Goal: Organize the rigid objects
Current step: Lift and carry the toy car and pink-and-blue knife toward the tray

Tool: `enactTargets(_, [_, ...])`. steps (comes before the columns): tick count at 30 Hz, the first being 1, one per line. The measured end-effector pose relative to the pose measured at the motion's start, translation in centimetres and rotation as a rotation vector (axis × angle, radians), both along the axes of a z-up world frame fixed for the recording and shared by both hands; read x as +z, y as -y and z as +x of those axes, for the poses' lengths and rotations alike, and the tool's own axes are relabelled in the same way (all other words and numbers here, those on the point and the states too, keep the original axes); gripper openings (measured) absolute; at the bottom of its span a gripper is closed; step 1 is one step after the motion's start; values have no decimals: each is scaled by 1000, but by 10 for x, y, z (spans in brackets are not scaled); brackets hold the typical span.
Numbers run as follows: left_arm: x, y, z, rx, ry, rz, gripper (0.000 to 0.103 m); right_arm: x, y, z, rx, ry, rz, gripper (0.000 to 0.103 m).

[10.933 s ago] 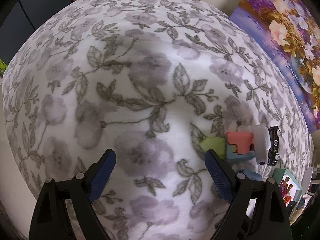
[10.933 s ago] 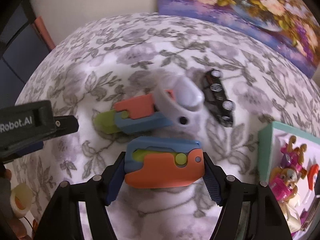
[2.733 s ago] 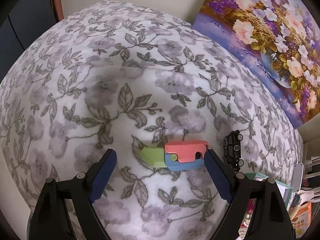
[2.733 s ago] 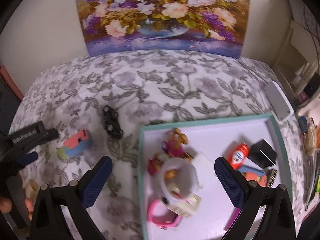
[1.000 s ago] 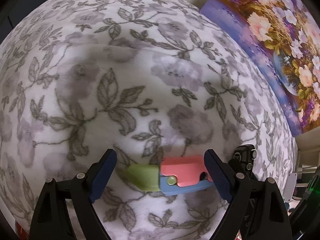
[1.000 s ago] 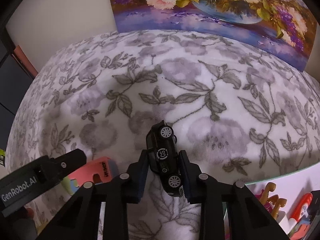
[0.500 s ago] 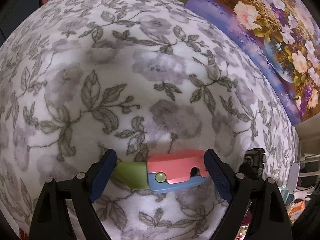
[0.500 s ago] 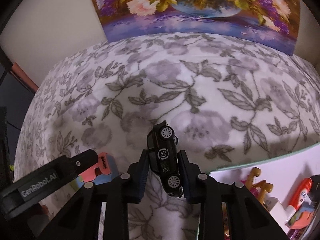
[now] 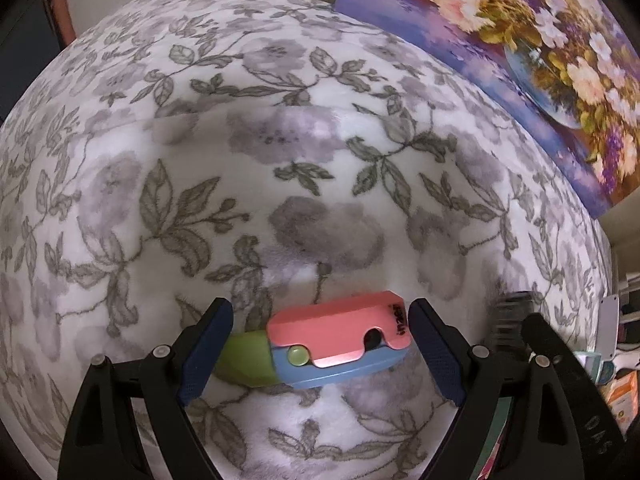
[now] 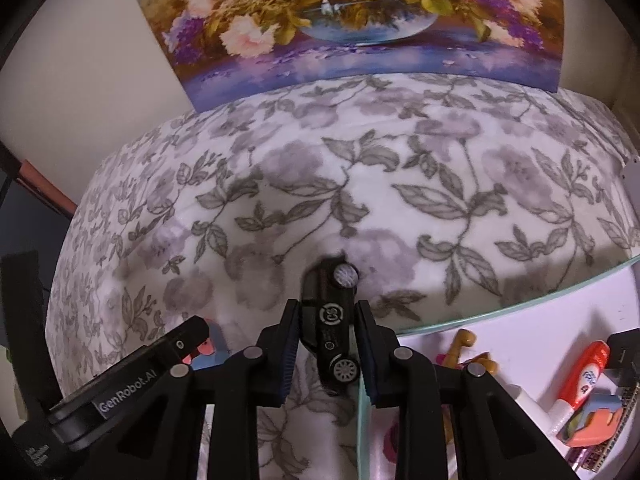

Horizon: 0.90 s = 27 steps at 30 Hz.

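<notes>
- Toy car [image 10: 330, 322], black, with a round emblem on its underside: we log it at lower centre of the right wrist view, pinched between the jaws of the right gripper [image 10: 326, 344], which are narrowed tight onto its flanks. A second ago it sat in the same grip with more cloth behind it; now the tray's teal rim [image 10: 500, 312] has slid in under the gripper at lower right. We judge the car lifted and on its way to the tray.
- Folding toy [image 9: 324, 346], pink over blue with a green tip: lying on the floral blanket [image 9: 280, 160] at lower centre of the left wrist view, between the fingers of the left gripper [image 9: 320, 352]. The jaws stand wide, one each side, and we cannot tell that either touches it. Over the last second the toy has grown in the frame and come to sit squarely in the gap. We judge the left hand lined up for a pick not yet made.
- Tray contents, lower right of the right wrist view: a red-and-white tube [image 10: 580, 380], a second pink-and-blue folding toy [image 10: 592, 420], a tan figure [image 10: 466, 346], a dark box at the frame edge.
- Flower painting [image 10: 352, 12]: propped along the wall at the top of the right wrist view, upper right of the left.
- Remaining, by our estimate: the car to be set down in the tray, and the folding toy to be gripped and carried after it.
</notes>
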<state>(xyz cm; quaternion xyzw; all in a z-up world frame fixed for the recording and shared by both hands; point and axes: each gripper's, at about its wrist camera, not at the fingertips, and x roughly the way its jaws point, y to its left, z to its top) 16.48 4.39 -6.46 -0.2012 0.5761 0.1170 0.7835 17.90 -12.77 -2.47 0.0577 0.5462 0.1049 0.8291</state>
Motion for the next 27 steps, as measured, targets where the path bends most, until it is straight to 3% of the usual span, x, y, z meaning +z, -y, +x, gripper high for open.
enactTargets(6, [-11,15,4,-57,-40,64,90,3,3,0,0,3,6,29])
enactTargets(13, [-13,17,4,-67,-51,66,88,-3,-2,0,19,-16,8,29])
enactTargets(17, [-11,19,4,-77,-50,82,75,-4,-5,0,30,-23,8,29])
enactTargets(24, [-7,13,-2,-70,-49,66,75,-6,-5,0,21,-29,17,30])
enactTargets(27, [-5,7,-5,-56,-50,63,75,-8,-5,0,26,-40,35,38])
